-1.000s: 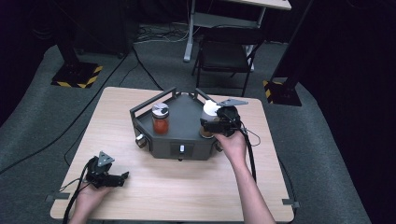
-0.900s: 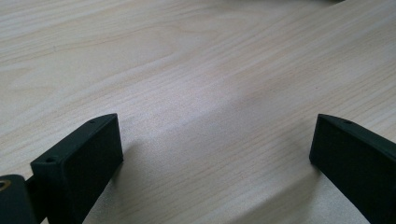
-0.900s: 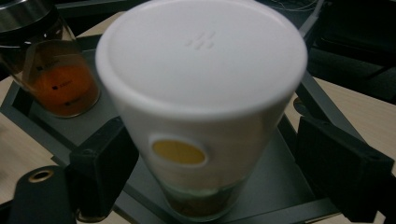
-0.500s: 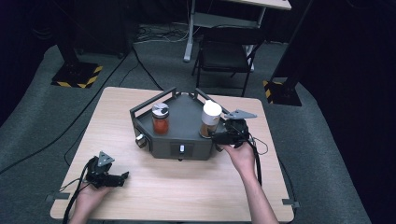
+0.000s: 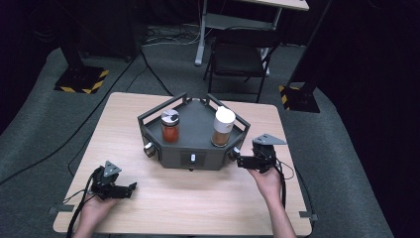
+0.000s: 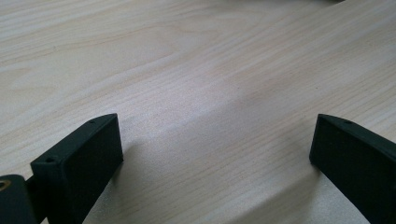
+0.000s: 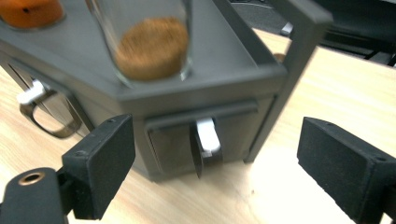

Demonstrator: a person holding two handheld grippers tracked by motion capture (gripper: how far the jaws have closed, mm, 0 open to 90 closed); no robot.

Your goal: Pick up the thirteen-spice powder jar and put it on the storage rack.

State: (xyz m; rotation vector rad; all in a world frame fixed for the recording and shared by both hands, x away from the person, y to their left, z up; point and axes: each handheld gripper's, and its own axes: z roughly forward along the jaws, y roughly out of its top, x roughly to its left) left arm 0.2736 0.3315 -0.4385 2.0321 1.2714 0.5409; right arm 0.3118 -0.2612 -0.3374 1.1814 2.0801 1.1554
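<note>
A dark grey six-sided stand (image 5: 195,125) with small drawers sits mid-table. On top stand a jar of orange-red spice (image 5: 170,127) and a white-capped jar of brown spice (image 5: 223,127), whose glass base (image 7: 152,46) is blurred in the right gripper view. My right gripper (image 5: 239,161) is low at the stand's front-right corner, apart from the jar. Its jaws have just been opening and stand open (image 7: 215,135) with nothing between them, facing a drawer with a white handle (image 7: 207,137). My left gripper (image 5: 130,187) rests open (image 6: 215,126) over bare wood at the front left.
The wooden table (image 5: 198,208) has free room in front of the stand and at both sides. More drawer knobs (image 5: 149,149) show along the stand's front faces. A dark chair (image 5: 237,59) stands behind the table.
My right gripper has come away from the white-capped jar, moving down and toward the table's front to the stand's right corner. The jar stays upright on the stand. The left gripper has not moved.
</note>
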